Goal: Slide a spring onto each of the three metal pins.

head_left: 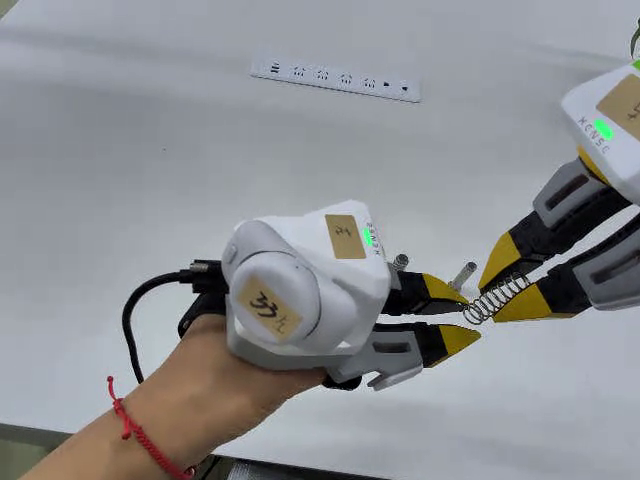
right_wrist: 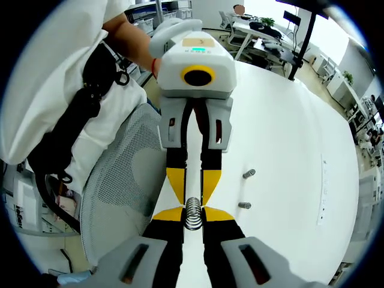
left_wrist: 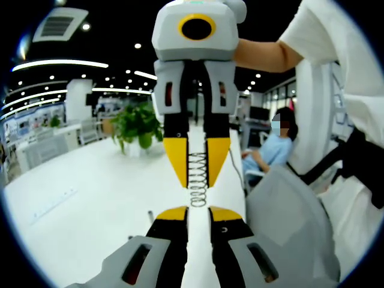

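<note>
Pinching a spring, right gripper hovers over the table near two pins.

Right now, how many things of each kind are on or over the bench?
Spring: 1
Pins: 2
Left tongs and right tongs: 2
Power strip: 1
Total: 6

Spring between facing tips: left gripper to its left, right gripper to its right. Pin and second pin on surface just behind. Power strip far back.
</note>
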A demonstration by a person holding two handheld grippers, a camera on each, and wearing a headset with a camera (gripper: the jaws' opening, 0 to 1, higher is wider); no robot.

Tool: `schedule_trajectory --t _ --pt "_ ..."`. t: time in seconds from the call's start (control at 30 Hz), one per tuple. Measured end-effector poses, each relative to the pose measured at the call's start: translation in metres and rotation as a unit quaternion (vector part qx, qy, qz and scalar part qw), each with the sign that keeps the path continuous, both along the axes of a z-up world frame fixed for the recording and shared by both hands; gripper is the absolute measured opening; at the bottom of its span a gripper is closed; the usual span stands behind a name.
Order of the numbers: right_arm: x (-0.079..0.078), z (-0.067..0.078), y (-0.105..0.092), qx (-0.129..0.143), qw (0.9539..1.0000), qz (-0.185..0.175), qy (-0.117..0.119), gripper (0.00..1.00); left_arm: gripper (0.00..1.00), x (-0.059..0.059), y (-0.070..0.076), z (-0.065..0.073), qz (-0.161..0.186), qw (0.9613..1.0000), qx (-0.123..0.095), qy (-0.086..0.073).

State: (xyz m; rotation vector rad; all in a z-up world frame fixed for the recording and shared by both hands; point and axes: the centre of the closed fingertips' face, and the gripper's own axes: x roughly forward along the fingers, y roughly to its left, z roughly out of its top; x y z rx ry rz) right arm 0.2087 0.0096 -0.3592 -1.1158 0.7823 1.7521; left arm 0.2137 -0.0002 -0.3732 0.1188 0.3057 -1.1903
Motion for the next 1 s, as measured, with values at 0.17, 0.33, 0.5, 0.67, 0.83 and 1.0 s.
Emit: schedule_trajectory --t 0.17,0.33,0.5,0.67,0.83,1.0 --pt "0.004 0.001 -0.001 0.003 1.0000 -0.008 -0.001 0.12 0.15 0.002 0.008 0.000 0.009 1.0000 0.002 0.000" --pt "0.008 0.002 -0.002 0.006 0.9998 -0.020 -0.003 0.12 0.18 0.005 0.018 -0.002 0.022 0.9997 0.008 0.001" --pt "0.014 0.002 -0.006 0.005 0.9993 -0.037 -0.008 0.12 0.24 0.008 0.030 -0.006 0.033 0.9992 0.021 -0.003" --pt "0.020 0.000 -0.011 0.003 0.9987 -0.050 -0.010 0.12 0.31 0.010 0.043 -0.012 0.039 0.9984 0.038 -0.013" --pt "0.032 -0.004 -0.018 0.000 0.9975 -0.070 -0.012 0.12 0.41 0.015 0.060 -0.018 0.055 0.9971 0.050 -0.016" --pt "0.043 -0.009 -0.023 -0.003 0.9963 -0.085 -0.014 0.12 0.47 0.019 0.074 -0.021 0.068 0.9955 0.060 -0.026"
